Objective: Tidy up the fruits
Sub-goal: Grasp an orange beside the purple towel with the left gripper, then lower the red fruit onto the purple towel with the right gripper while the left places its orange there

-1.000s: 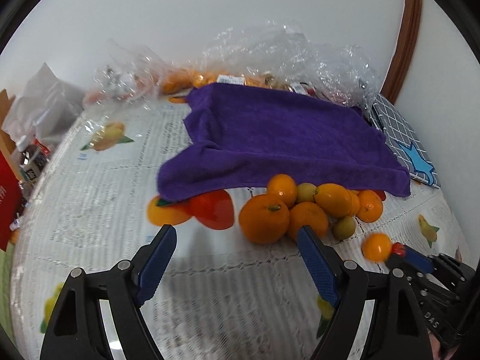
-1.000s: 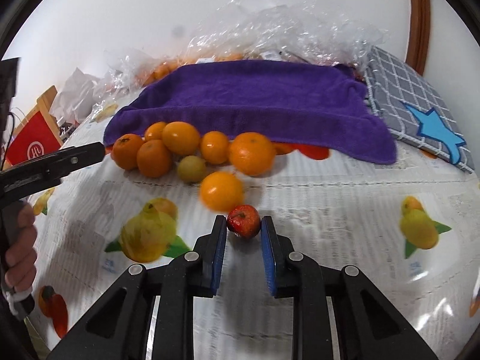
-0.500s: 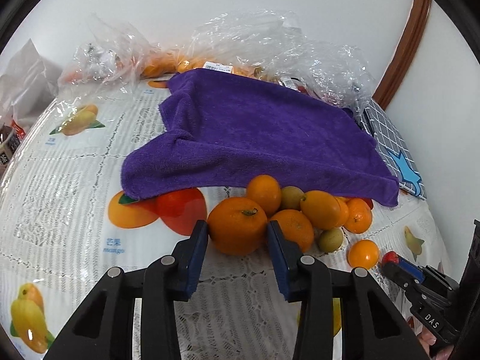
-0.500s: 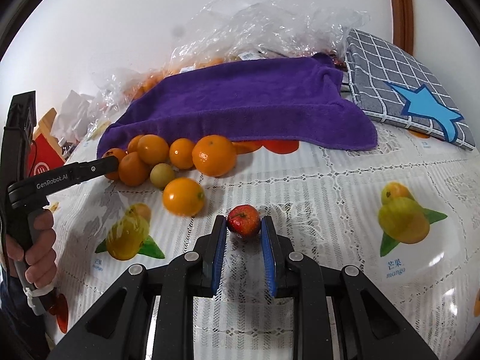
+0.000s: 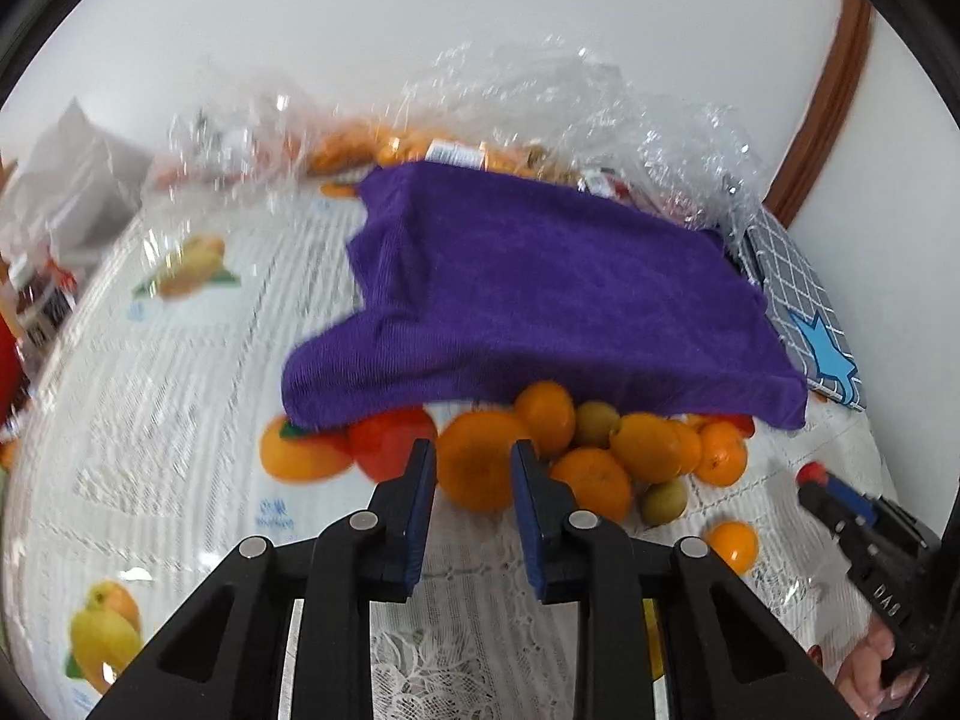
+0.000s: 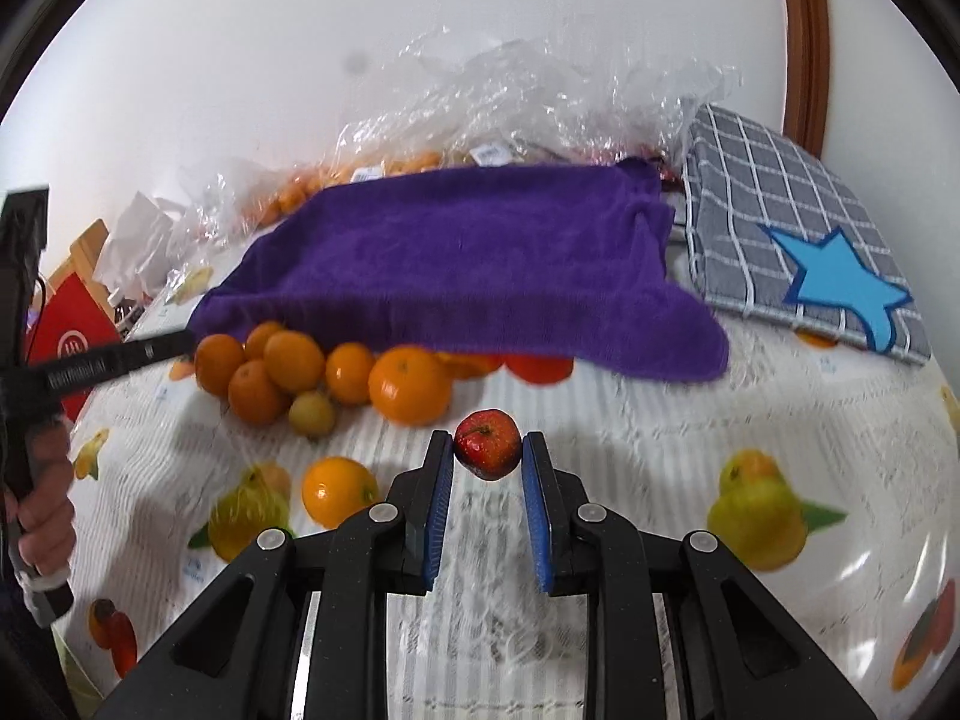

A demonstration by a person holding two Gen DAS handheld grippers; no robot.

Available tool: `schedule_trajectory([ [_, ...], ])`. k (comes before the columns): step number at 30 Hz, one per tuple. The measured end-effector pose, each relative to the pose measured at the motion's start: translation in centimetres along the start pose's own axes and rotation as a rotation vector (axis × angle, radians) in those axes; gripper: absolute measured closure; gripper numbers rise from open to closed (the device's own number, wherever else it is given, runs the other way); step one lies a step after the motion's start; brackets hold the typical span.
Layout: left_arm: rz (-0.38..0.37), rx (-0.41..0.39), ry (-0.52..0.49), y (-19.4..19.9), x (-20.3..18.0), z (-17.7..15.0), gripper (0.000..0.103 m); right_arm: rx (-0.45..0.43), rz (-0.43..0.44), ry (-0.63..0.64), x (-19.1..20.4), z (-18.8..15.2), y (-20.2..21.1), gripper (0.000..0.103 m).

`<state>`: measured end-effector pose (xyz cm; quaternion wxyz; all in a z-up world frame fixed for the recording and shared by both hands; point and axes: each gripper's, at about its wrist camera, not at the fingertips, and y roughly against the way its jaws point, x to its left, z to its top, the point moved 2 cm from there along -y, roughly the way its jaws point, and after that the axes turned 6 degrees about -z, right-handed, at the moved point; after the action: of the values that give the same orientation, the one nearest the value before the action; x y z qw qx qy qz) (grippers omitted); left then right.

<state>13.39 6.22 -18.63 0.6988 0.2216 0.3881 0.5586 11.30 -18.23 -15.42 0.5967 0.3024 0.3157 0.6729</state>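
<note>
Both my tools pinching fruit in front of the purple towel.

My left tool (image 5: 470, 468) has just closed on the big orange (image 5: 477, 459) at the near edge of the purple towel (image 5: 540, 294); my right tool (image 6: 487, 456) pinches a small red apple (image 6: 487, 443) just in front of that towel. More oranges (image 6: 270, 366) cluster along its edge, one orange (image 6: 337, 492) apart, on the fruit-print desk (image 6: 630, 480).

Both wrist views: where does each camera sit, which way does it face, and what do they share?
Left wrist: on the left gripper, looking down along its fingers, shut on a large orange; right gripper at its edge.
Right wrist: on the right gripper, shut on a small red fruit; a hand at left.
Shared: purple towel, orange pile.
</note>
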Motion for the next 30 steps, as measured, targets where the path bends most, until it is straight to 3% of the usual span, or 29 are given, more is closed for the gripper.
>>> schedule_trajectory([
  [2,-0.017,0.02,0.015,-0.4,0.4,-0.7,0.057,-0.001,-0.002,0.004,0.0,0.2,0.0,0.08],
  [3,-0.013,0.02,0.018,-0.5,0.4,-0.9,0.055,0.003,-0.001,0.003,0.1,0.2,-0.1,0.08],
  [10,-0.024,0.026,0.015,-1.9,0.3,-0.6,0.045,0.031,0.004,0.012,0.7,-0.4,-0.7,0.08],
  [15,-0.046,-0.001,0.086,-2.6,1.0,-0.2,0.05,0.039,-0.012,0.029,0.8,-0.6,-0.7,0.08],
  [17,-0.087,-0.001,0.08,-2.7,1.1,-0.1,0.063,0.043,-0.012,0.029,0.7,-0.7,-0.6,0.08],
  [30,-0.067,-0.058,0.077,0.5,1.0,2.6,0.063,0.004,-0.03,0.012,-0.5,2.1,-0.7,0.08],
])
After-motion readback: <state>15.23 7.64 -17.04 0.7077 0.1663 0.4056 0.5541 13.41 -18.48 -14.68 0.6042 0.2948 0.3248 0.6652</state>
